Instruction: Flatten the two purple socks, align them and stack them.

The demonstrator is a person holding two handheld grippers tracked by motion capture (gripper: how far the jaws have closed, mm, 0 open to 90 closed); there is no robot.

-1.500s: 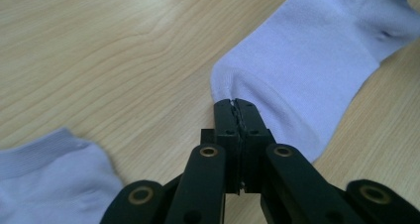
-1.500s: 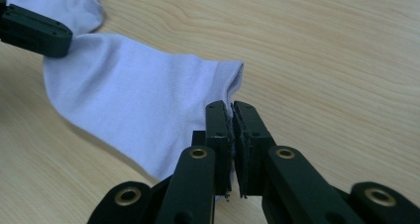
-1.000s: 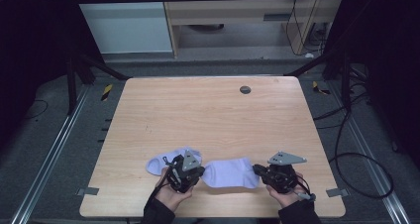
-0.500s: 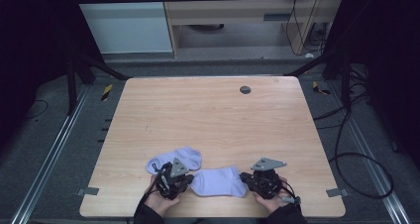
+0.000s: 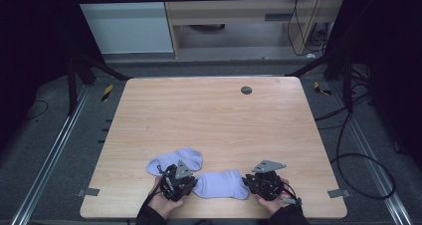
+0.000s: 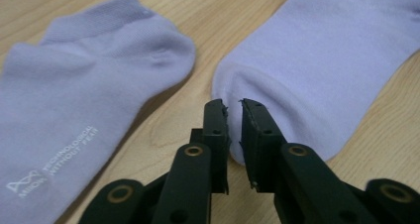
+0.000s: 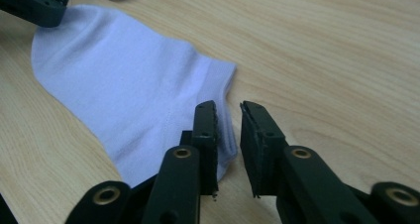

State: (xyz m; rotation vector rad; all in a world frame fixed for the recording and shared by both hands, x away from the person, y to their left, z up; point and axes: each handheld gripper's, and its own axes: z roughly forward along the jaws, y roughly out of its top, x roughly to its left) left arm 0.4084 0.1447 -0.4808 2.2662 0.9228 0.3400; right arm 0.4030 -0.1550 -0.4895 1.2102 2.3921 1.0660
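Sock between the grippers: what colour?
Pale lilac, plain; the sock shows best in the left gripper view.

Two socks on the near edge of the counter [image 5: 214,120]

One sock [image 5: 221,184] lies between the left hand-held gripper [image 5: 185,184] and the right hand-held gripper [image 5: 249,181]; the other sock [image 5: 174,160] lies just behind it to the left, apart from it.
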